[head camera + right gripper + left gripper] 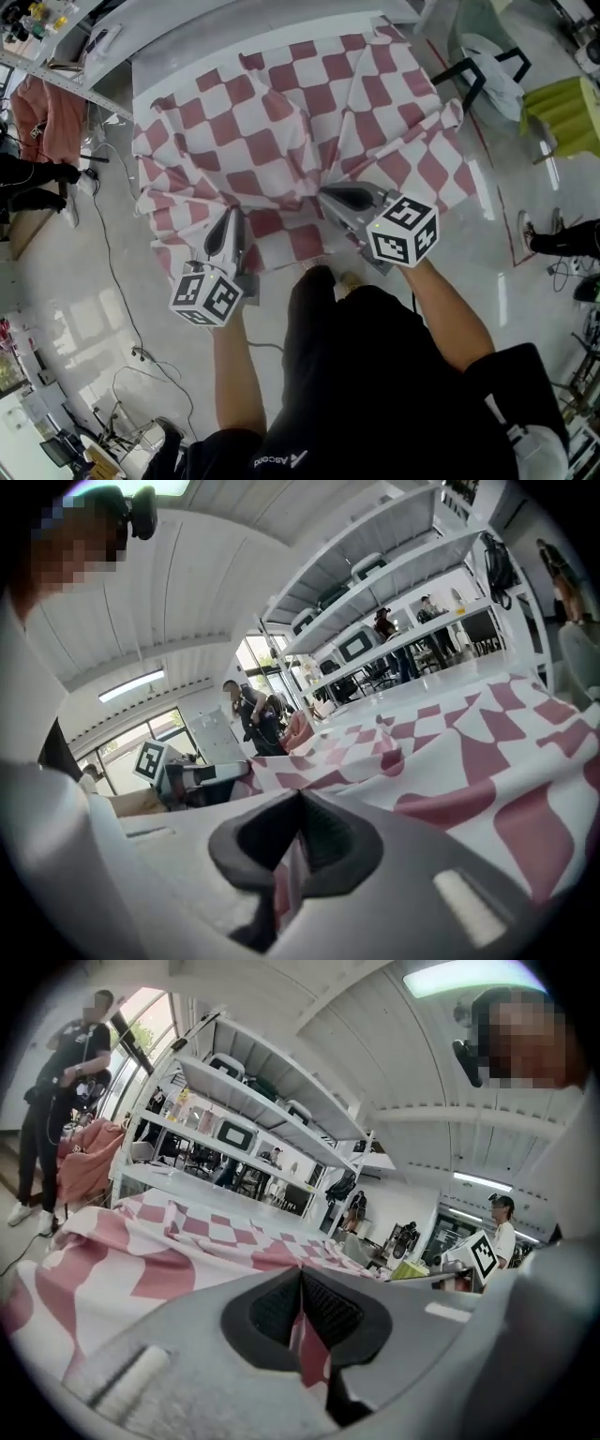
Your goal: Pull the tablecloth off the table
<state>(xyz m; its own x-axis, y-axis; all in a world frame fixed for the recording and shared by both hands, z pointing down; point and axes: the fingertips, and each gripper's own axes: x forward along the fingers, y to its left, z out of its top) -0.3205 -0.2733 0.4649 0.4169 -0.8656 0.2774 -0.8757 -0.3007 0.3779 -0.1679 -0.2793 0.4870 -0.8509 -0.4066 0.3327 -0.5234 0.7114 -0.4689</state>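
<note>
I am pinching the checked tablecloth with both tools. The left gripper and right gripper are each clamping fully closed on a fold of its near edge, at 6 o'clock. The cloth is lying mostly over the table, its long axis seemingly running 8 to 2 o'clock, its gathered edge pointing towards me. Pulling unevenly is risking a thin fold slipping free, or far corners snagging the table's edge.

Bright ceiling light; glare on floor; fisheye edges dark.
</note>
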